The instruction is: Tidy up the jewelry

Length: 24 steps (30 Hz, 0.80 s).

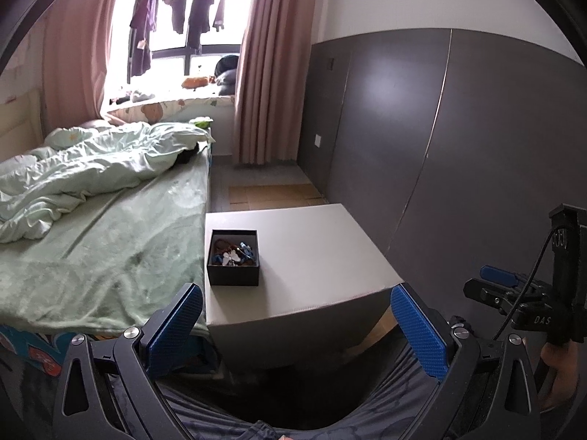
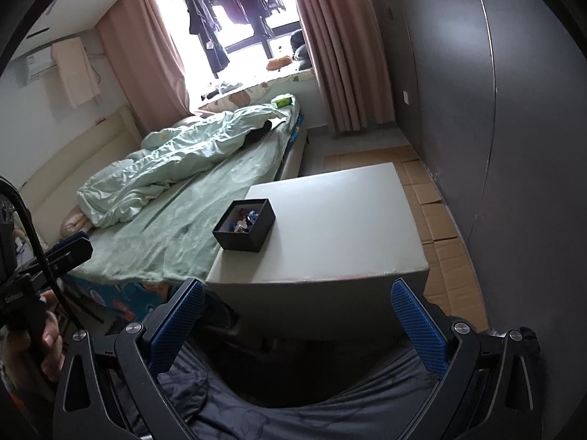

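A small open black box [image 1: 233, 274] [image 2: 245, 236] stands near the left edge of a grey square table [image 1: 323, 253] [image 2: 341, 227]. It holds a jumble of jewelry [image 1: 232, 253] [image 2: 244, 220]: brown beads, blue pieces and a white piece. My left gripper [image 1: 295, 302] is open and empty, held back before the table's near edge. My right gripper [image 2: 297, 299] is open and empty, also short of the table. The right gripper also shows at the right edge of the left wrist view [image 1: 513, 286], and the left gripper at the left edge of the right wrist view [image 2: 69, 247].
A bed [image 1: 121, 227] [image 2: 190, 198] with a crumpled green quilt lies against the table's left side. A grey wall panel [image 1: 458, 139] [image 2: 495, 110] runs along the right. Flattened cardboard [image 2: 444, 227] covers the floor beside the table. Pink curtains [image 1: 271, 58] and a window are at the back.
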Each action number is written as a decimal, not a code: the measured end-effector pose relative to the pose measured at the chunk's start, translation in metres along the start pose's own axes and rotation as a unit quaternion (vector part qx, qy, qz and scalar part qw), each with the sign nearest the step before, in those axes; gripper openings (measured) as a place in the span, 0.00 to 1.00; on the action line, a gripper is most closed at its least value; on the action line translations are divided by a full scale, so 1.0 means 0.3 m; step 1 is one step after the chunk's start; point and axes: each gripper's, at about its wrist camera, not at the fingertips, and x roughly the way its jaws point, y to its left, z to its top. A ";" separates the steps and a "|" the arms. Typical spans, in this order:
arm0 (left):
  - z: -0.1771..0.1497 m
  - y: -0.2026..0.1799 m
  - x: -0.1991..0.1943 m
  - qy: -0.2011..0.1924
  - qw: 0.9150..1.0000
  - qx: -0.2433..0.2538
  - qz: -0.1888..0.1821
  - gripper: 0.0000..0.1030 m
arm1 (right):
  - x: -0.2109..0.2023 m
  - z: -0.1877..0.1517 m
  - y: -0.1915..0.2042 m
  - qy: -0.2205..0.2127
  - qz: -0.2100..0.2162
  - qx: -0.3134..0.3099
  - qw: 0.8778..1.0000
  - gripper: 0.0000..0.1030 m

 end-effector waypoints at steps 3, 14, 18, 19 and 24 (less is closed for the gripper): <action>0.001 0.000 -0.003 -0.001 1.000 0.000 0.000 1.00 | -0.017 -0.003 0.011 -0.004 0.000 -0.005 1.000 0.99; -0.002 0.005 -0.012 -0.003 1.000 -0.006 0.011 1.00 | -0.014 0.001 0.024 0.000 0.021 -0.008 1.000 0.99; -0.009 0.006 -0.015 -0.009 1.000 -0.007 0.015 1.00 | -0.011 -0.003 0.029 0.002 0.021 -0.007 1.000 0.99; -0.010 0.006 -0.015 -0.011 1.000 -0.007 0.017 1.00 | -0.008 -0.004 0.028 0.003 0.021 -0.007 1.000 0.99; -0.013 0.008 -0.009 -0.011 1.000 -0.009 0.023 1.00 | 0.002 -0.009 0.030 0.007 0.021 -0.008 1.000 0.99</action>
